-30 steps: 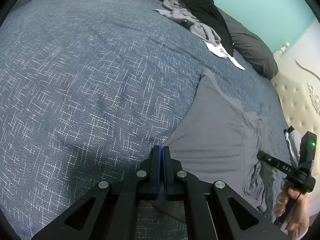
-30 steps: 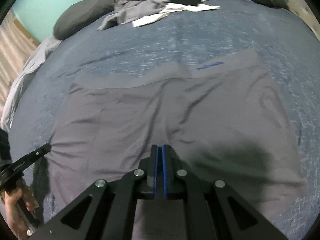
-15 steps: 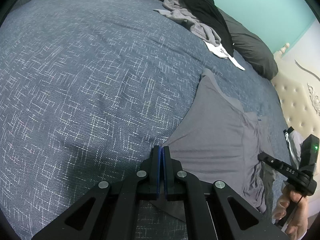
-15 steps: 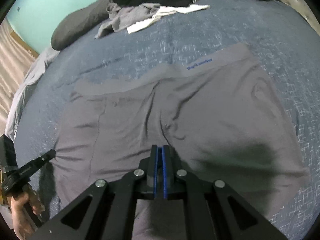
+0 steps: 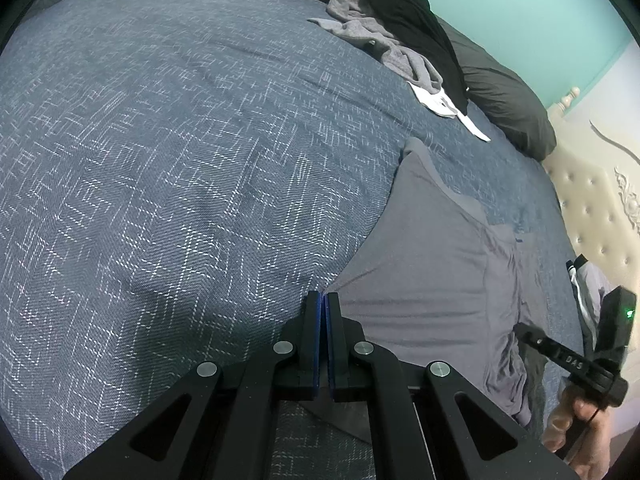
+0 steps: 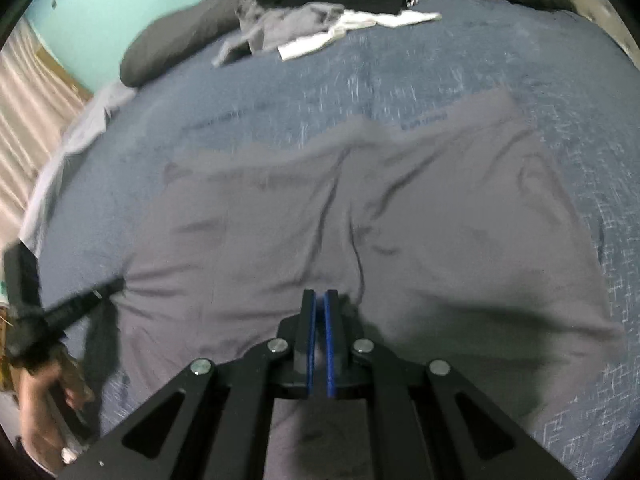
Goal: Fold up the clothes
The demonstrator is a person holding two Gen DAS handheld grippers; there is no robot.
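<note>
We're in a home bedroom. Bed covered by a blue woven bedspread (image 5: 168, 168), dark grey pillows (image 5: 504, 96) along the far edge. Cream tufted headboard (image 5: 592, 208) with carved trim to one side, turquoise wall (image 5: 520, 4) behind. Loose heap of clothes (image 5: 396, 36) by the pillows, a grey garment (image 6: 360, 240) spread flat on the cover. We also see a pale curtain (image 6: 28, 92) in the right wrist view.

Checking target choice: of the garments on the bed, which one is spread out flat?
The grey shorts beneath both grippers lie spread flat; the grey top, black garment and white piece sit bunched near the pillows.
</note>
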